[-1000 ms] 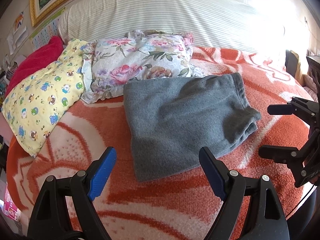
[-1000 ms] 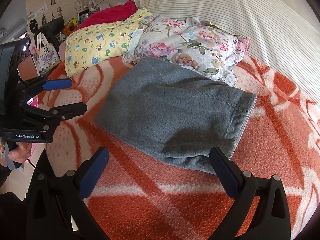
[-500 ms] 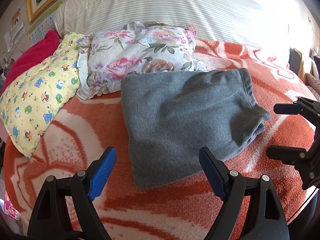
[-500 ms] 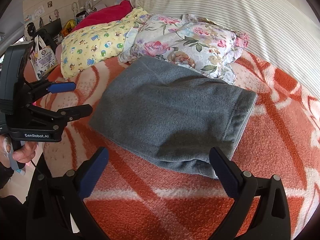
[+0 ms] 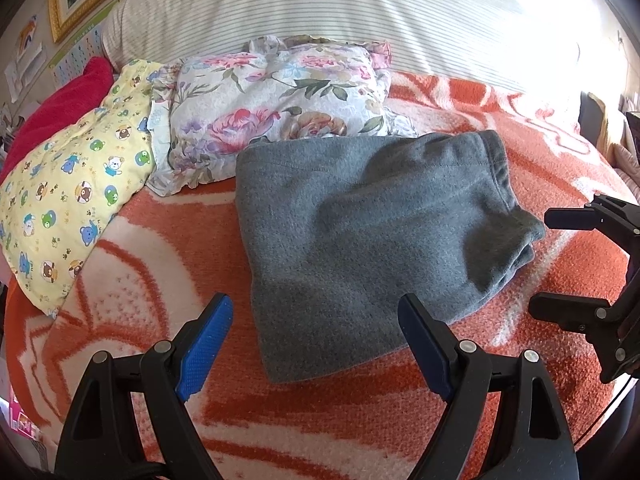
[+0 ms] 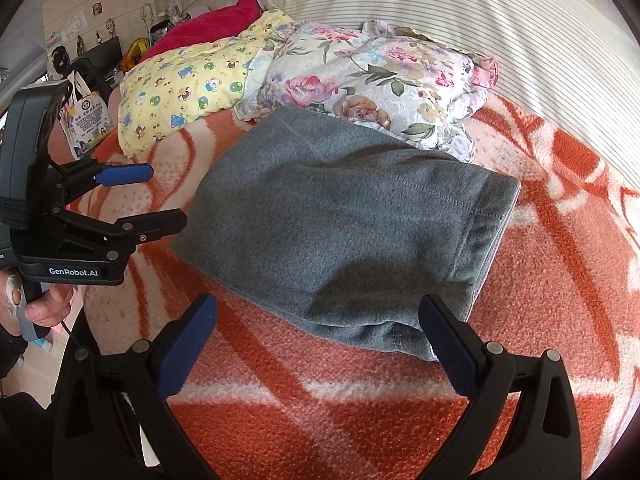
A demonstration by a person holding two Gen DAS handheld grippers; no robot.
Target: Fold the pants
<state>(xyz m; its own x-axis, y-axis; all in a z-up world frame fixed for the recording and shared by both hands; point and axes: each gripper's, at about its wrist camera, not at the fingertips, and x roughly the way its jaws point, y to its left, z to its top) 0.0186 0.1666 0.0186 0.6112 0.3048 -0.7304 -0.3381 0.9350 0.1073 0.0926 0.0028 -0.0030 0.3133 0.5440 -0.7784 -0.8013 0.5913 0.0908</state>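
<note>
From the left wrist, the grey pants lay folded into a compact stack on the orange-and-white blanket, just in front of the floral pillow; the left hand-held gripper hung wide and empty near the stack's front edge. From the right wrist, the right hand-held gripper was likewise wide, holding nothing; any final tidying would best square the layered edge gently.

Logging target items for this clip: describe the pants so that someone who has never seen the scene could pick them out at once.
On the orange-and-white blanket covering the bed, find the floral pillow near the striped headboard cushion. Just in front of it lie the grey pants, folded into a thick rectangle. They are the only plain grey, unpatterned fabric there.
</note>
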